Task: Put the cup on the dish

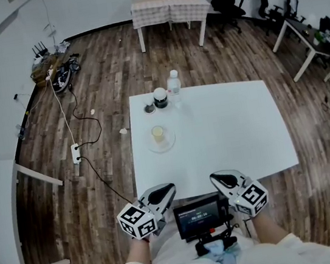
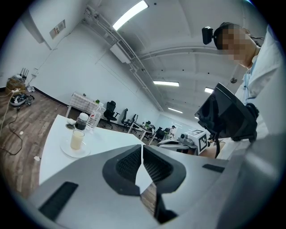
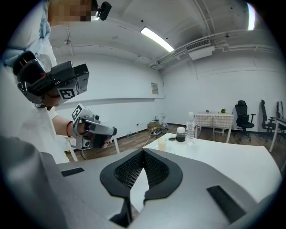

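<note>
A cup (image 1: 158, 133) of pale yellowish liquid stands upright on a clear round dish (image 1: 161, 140) at the left side of the white table (image 1: 233, 136). The left gripper view shows the cup (image 2: 77, 139) on the dish (image 2: 75, 149), and the cup (image 3: 162, 143) is small in the right gripper view. My left gripper (image 1: 166, 191) is held off the table's near edge, jaws shut with nothing between them. My right gripper (image 1: 219, 180) sits beside it, also shut and empty. Both grippers are well short of the cup.
A dark jar (image 1: 160, 97) with a white lid, a water bottle (image 1: 173, 83) and a small dark lid (image 1: 149, 108) stand at the table's far left edge. A screen device (image 1: 200, 217) hangs at my chest. A cable and power strip (image 1: 76, 152) lie on the wooden floor to the left.
</note>
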### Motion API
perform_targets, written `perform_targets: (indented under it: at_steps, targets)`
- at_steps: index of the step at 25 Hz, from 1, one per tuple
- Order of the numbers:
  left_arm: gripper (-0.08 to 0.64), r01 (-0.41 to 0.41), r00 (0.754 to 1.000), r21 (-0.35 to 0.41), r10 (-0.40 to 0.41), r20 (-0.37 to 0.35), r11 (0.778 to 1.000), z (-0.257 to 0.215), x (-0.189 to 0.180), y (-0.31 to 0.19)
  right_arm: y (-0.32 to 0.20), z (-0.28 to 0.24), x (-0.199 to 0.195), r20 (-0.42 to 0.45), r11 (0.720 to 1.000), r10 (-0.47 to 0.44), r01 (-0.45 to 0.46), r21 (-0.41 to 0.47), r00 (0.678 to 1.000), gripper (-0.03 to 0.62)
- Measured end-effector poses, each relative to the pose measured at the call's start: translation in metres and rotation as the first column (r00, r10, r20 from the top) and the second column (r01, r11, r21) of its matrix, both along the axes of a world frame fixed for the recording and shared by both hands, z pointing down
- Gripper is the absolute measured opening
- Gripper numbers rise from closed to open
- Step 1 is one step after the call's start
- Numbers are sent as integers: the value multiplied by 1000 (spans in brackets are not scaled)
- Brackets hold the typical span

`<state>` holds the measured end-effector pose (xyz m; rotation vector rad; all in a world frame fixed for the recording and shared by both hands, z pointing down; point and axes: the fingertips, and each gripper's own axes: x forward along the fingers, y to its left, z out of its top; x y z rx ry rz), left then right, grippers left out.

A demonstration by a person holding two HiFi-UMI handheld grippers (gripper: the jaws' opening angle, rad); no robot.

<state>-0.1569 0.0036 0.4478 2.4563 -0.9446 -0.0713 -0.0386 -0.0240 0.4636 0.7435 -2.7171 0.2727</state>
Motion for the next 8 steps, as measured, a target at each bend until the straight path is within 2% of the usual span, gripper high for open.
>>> perform_targets:
  at_steps: [8]
  targets:
    - [2, 7, 1000, 0, -7, -10, 1000, 7, -16, -5, -4, 7, -15, -13, 1000, -7, 7, -13, 1000, 29]
